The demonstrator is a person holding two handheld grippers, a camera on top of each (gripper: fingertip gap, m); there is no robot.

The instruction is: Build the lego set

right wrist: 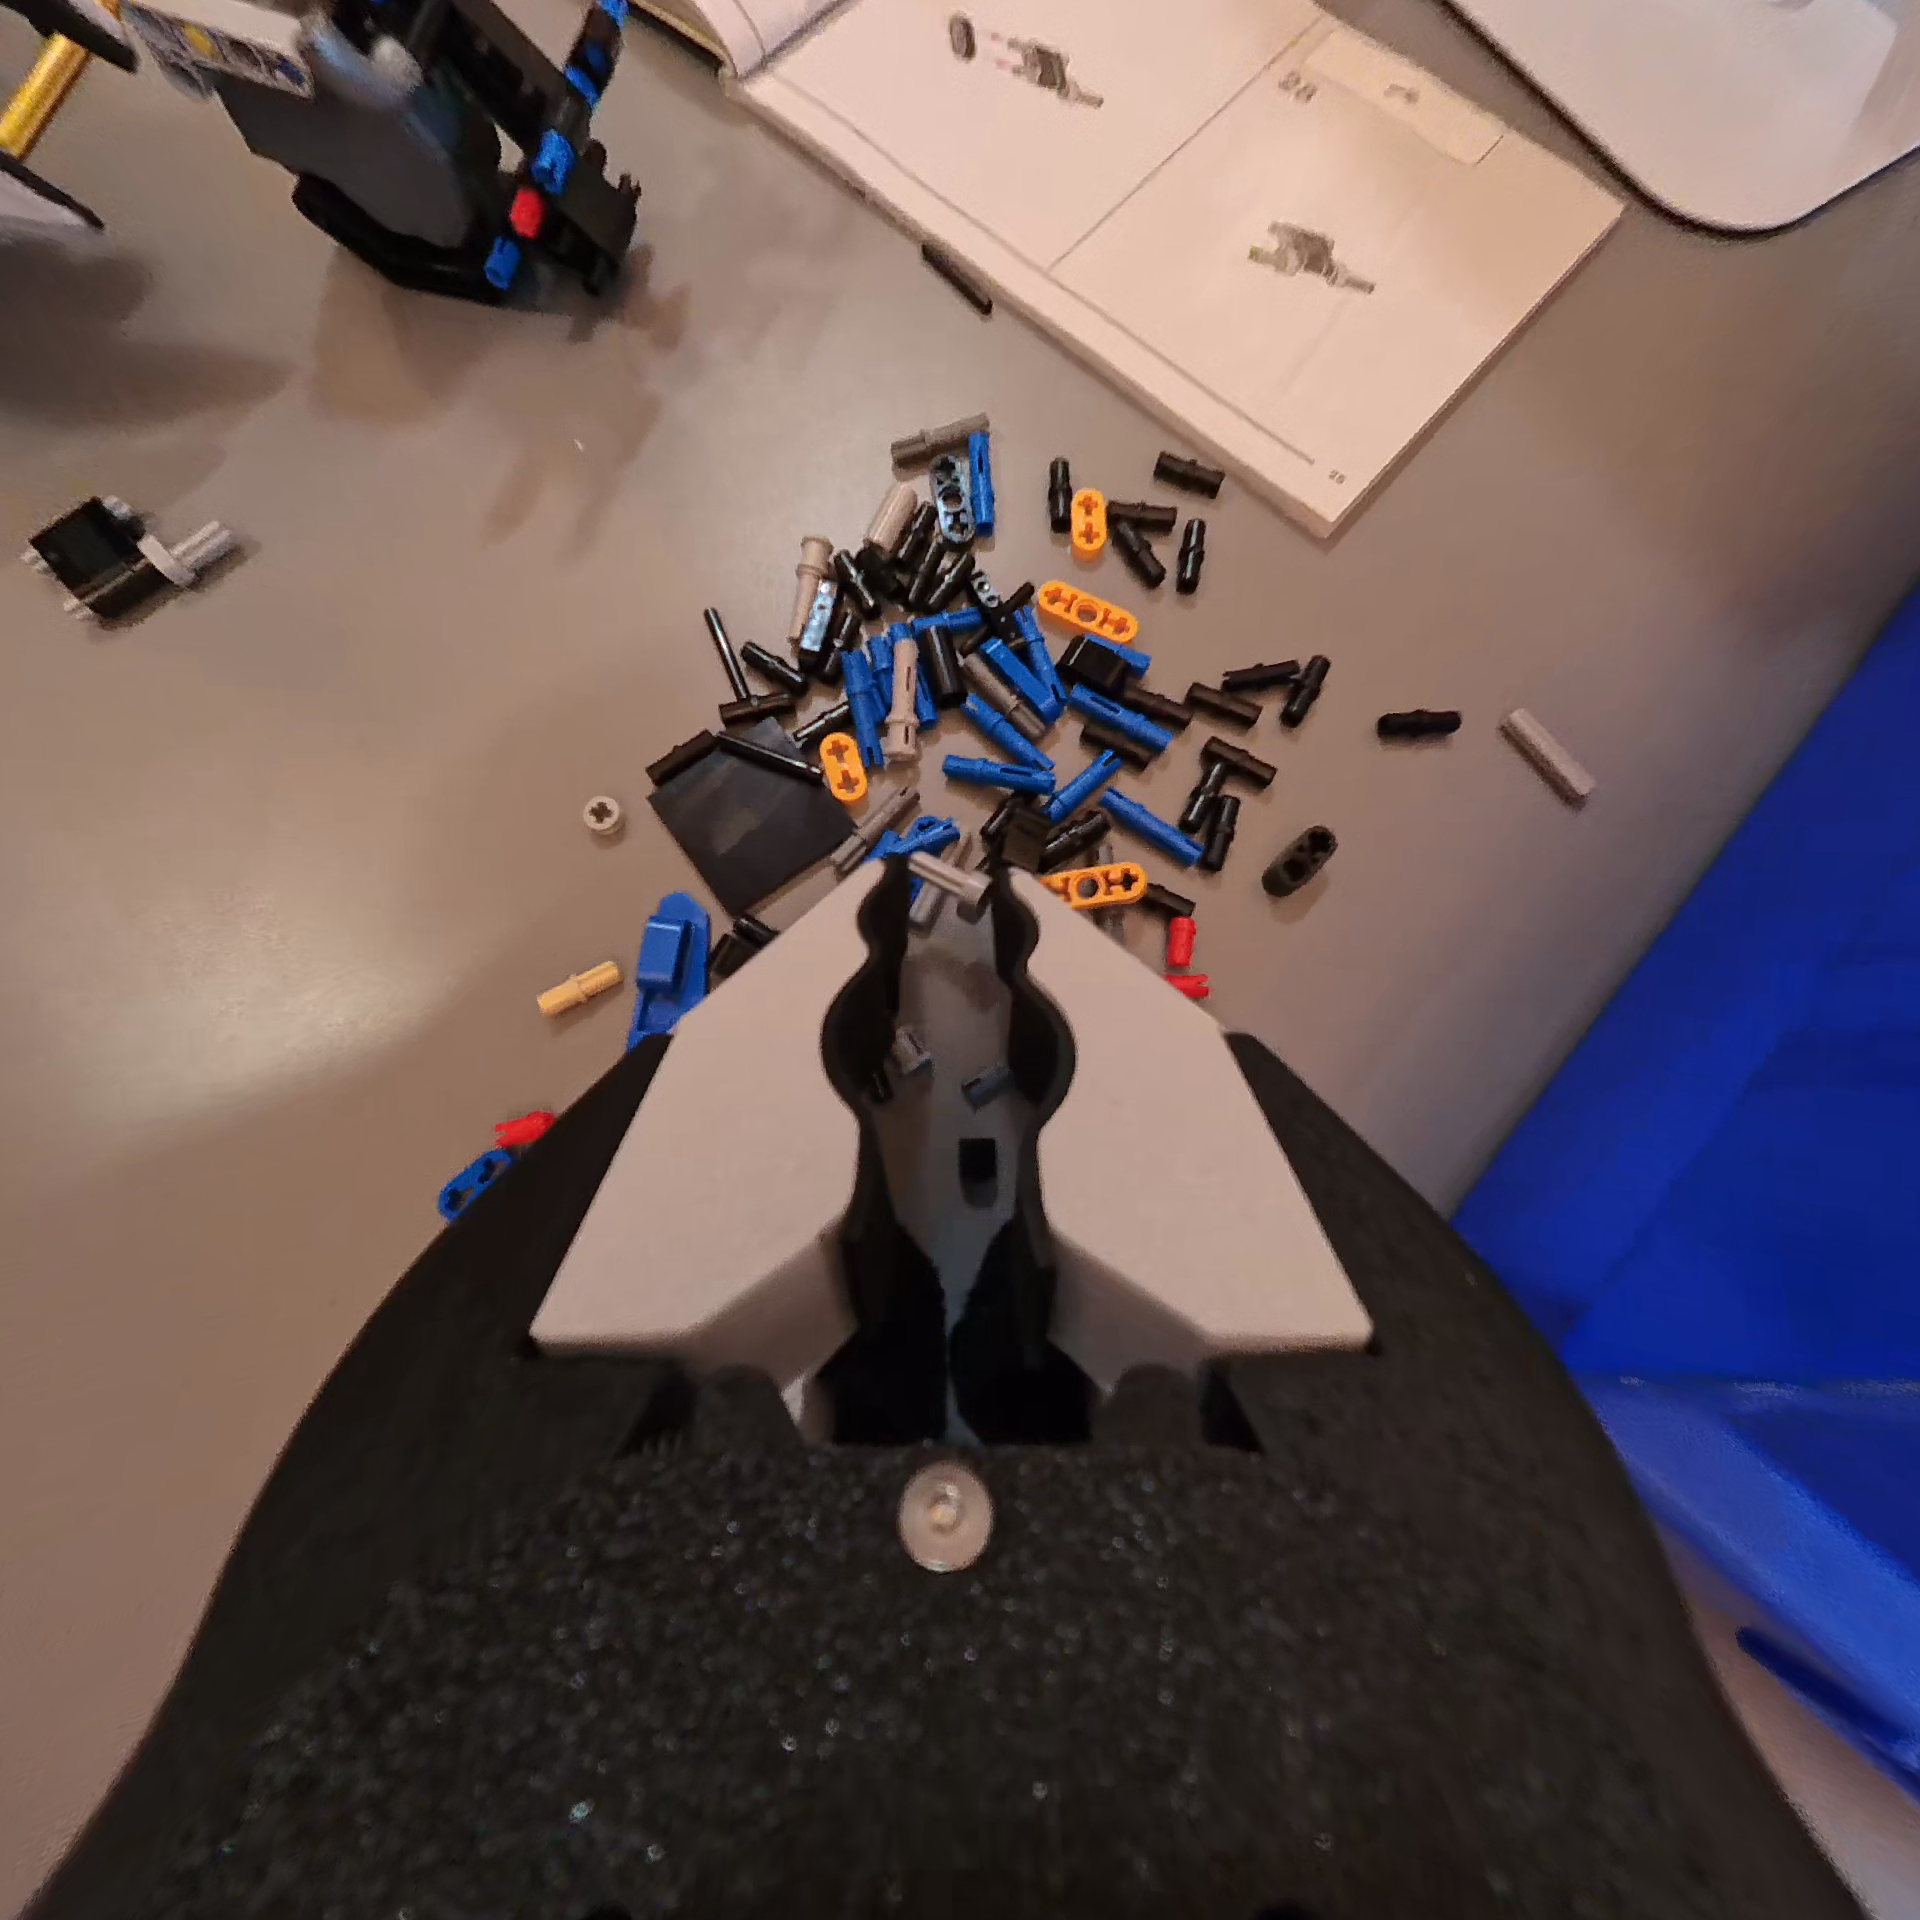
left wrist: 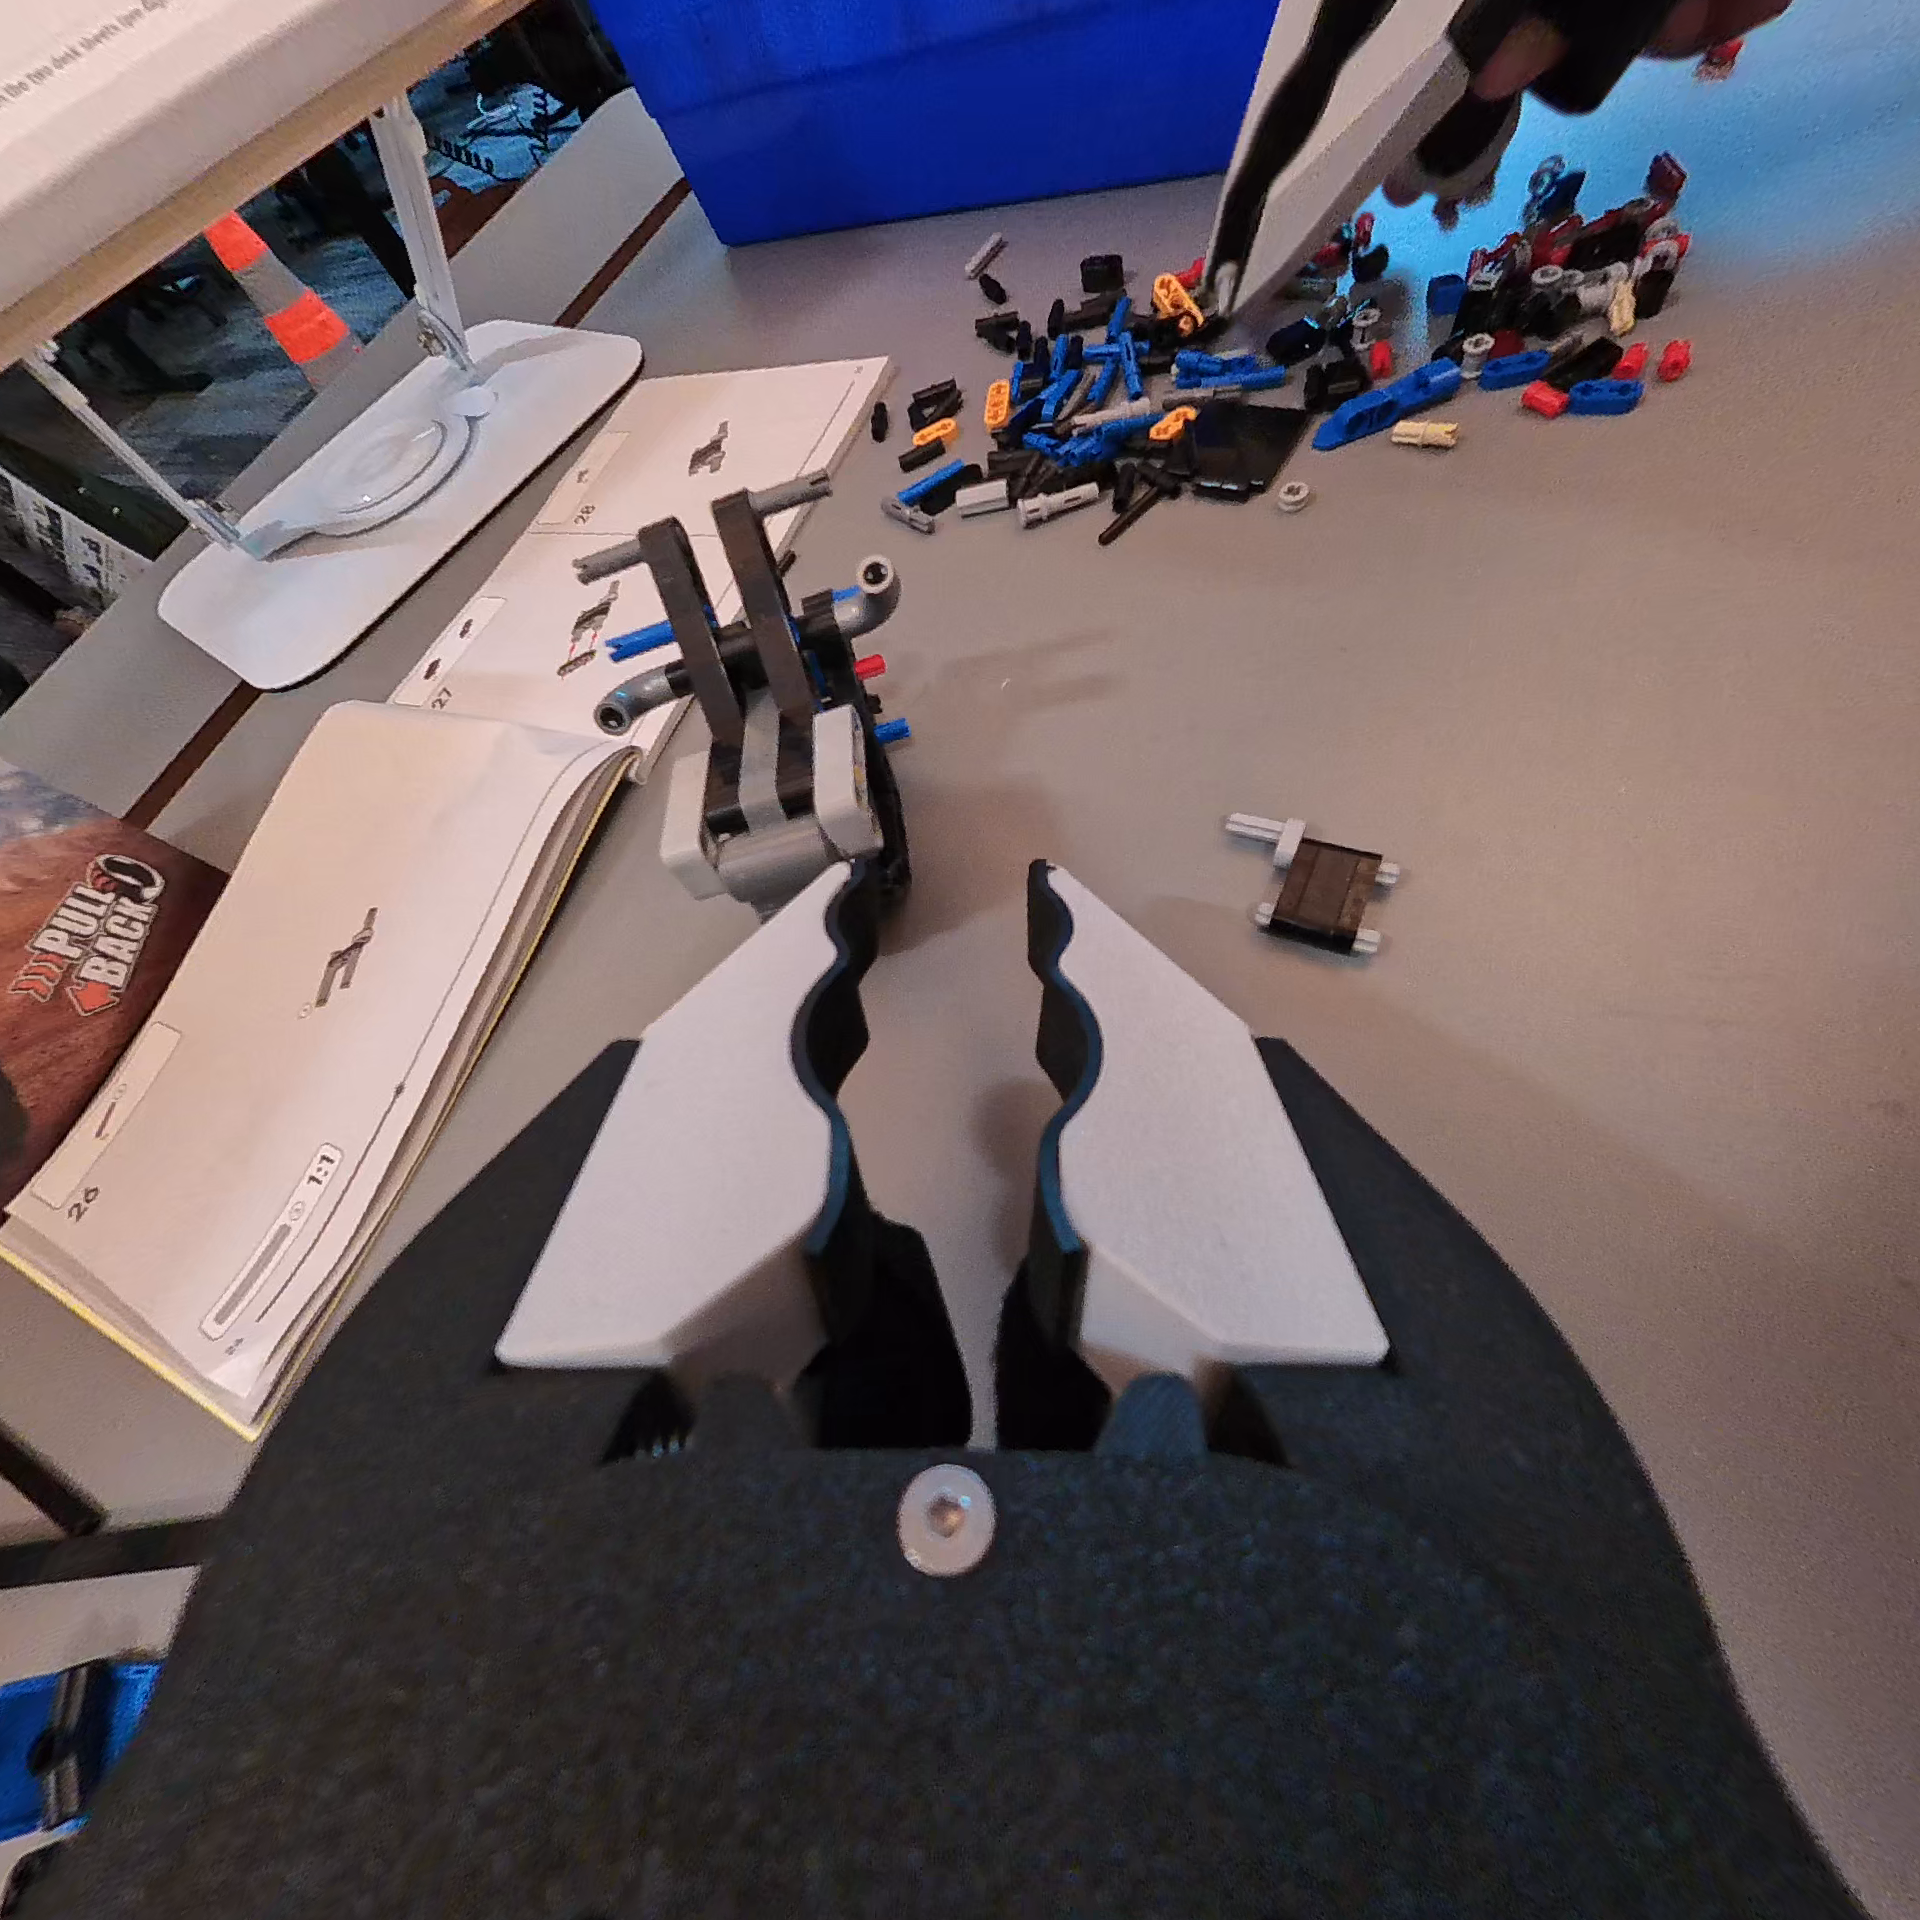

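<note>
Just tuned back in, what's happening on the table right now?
A Lego build is under way. The right gripper is down in the pile of loose pieces, closed on a small grey pin. The left gripper is open and empty, beside the half-built model. An instruction booklet lies open nearby.

A blue bin [left wrist: 935,94] stands at the grey counter's [left wrist: 1558,675] far edge, near a white lamp base [left wrist: 416,488].
</note>
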